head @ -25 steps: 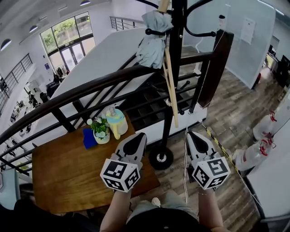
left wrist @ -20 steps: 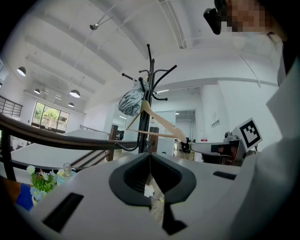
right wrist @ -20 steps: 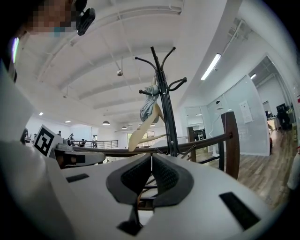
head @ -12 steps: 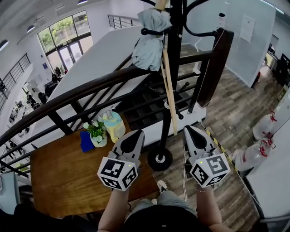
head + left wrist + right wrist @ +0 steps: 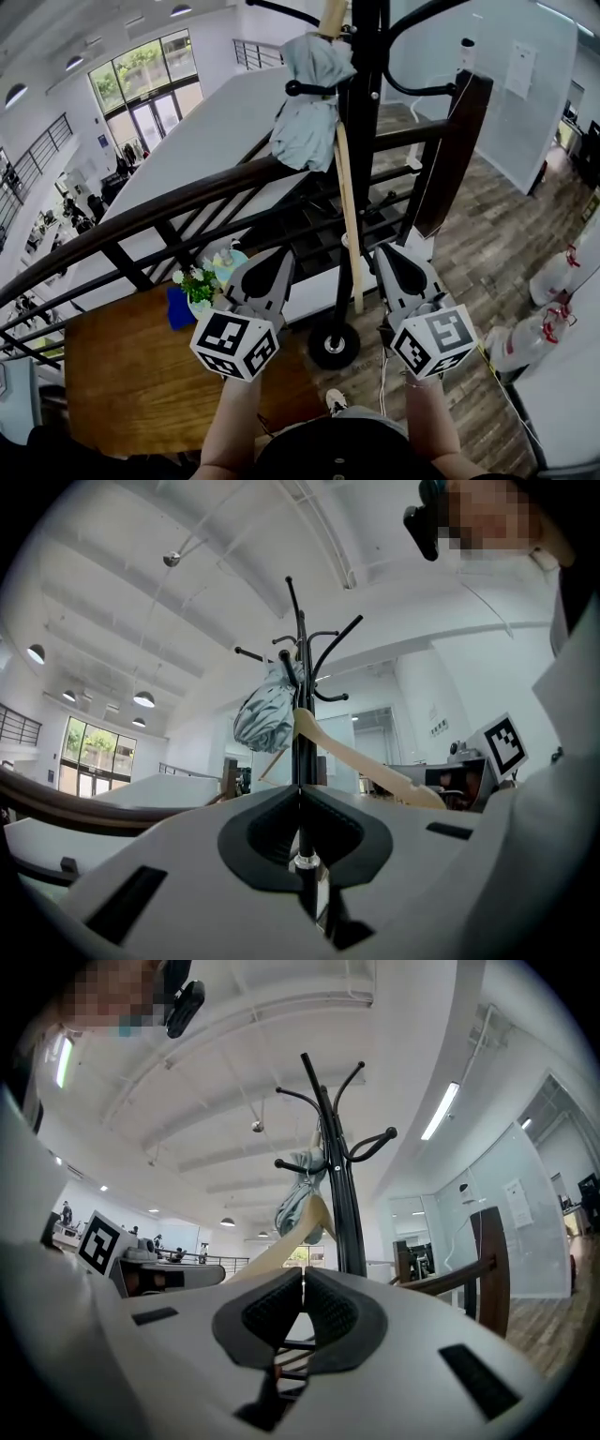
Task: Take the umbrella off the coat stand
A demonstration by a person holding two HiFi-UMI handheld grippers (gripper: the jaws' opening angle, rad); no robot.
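A folded grey umbrella hangs high on the black coat stand. A pale wooden hanger dangles beside the pole. My left gripper and right gripper are raised side by side below the umbrella, one on each side of the pole, both shut and empty. In the left gripper view the umbrella and stand lie straight beyond the shut left gripper. Beyond the shut right gripper, the right gripper view shows the umbrella left of the stand.
A dark curved handrail with black bars runs between me and the stairs. A wooden table at lower left holds a flower pot and a blue object. The stand's round base sits on the plank floor. A brown newel post stands to the right.
Both grippers have risen and moved forward toward the coat stand, staying shut. The umbrella and stand now sit closer above them.
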